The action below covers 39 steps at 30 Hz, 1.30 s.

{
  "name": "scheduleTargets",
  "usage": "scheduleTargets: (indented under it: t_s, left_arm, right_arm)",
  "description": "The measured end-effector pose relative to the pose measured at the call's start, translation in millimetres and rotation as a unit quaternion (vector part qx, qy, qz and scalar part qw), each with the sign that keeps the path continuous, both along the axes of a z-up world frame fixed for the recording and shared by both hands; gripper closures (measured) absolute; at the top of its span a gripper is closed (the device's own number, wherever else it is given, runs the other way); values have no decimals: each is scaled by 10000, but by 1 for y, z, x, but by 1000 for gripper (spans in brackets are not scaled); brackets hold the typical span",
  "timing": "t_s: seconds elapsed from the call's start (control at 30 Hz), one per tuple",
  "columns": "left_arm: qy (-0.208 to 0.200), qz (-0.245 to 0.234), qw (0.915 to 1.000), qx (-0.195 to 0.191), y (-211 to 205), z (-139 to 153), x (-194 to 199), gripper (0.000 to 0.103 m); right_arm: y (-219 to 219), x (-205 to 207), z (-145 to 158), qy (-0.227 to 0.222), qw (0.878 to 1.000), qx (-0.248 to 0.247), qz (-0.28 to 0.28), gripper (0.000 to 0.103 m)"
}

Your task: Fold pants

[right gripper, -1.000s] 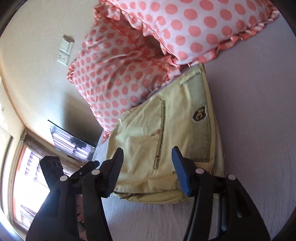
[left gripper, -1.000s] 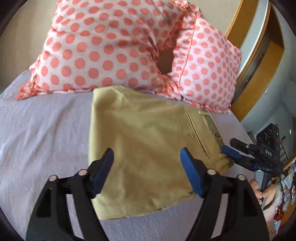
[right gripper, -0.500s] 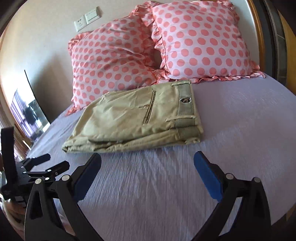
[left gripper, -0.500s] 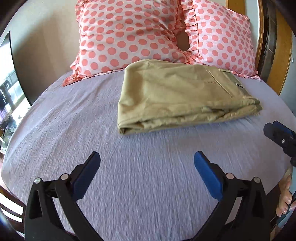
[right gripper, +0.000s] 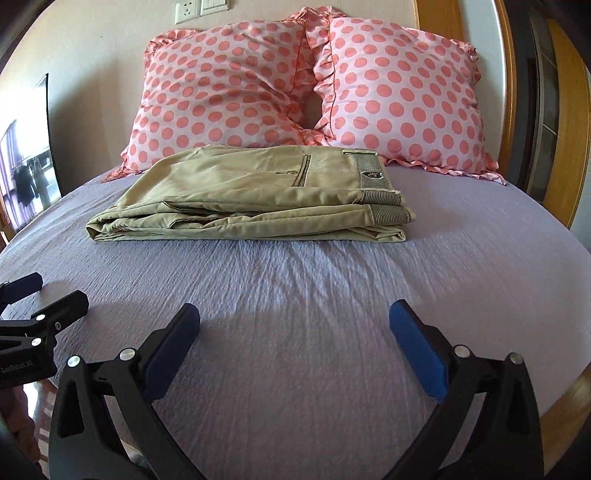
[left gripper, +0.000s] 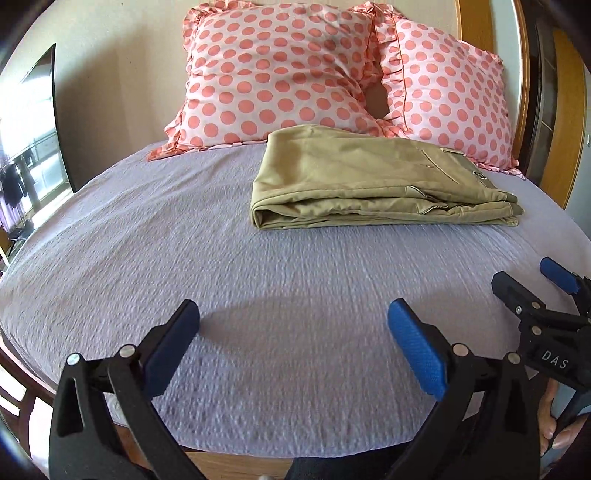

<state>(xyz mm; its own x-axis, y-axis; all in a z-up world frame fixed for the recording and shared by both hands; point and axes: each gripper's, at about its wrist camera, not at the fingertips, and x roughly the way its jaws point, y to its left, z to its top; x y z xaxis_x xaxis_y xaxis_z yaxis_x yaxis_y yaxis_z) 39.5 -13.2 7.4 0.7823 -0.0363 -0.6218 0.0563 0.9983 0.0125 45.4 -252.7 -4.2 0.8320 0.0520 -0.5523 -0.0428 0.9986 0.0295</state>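
Both claws have pulled back from the pants since a second ago, when their fingers hung right over the khaki cloth; now a wide stretch of bare sheet lies between them and the garment.

Nearest the cameras, the left claw (left gripper: 293, 332) hovers low over the lavender bed (left gripper: 184, 258), its blue-padded fingers (left gripper: 415, 349) spread wide and gripping nothing. The right claw (right gripper: 295, 332) is held the same way, released and empty, level with the left one and just beside it. Each shows at the edge of the other's view: the right claw at the right border of the left wrist view, with the person's hand (left gripper: 554, 424) wrapped around its handle. Nothing lies on the crinkled sheet between the claws and the garment.

Further back, the pants (right gripper: 258, 192) rest folded into a flat rectangular stack near the head of the bed, waistband (right gripper: 373, 177) and its small badge toward the right, folded edge facing the cameras. Their far edge touches two pink polka-dot pillows (right gripper: 229, 88) leaning against the wall. Behind those, a wall socket (right gripper: 201, 5) sits high up, and a wooden headboard frame (right gripper: 513, 92) curves along the right.
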Motion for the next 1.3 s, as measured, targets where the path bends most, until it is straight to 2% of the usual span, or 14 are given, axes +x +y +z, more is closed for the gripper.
scheduleTargets:
  t_s: [1.3]
  left_arm:
    - [-47,39,10000,12,-4,0,-3,2]
  right_arm:
    - [0,1,2,81,10000,-13,-11,1]
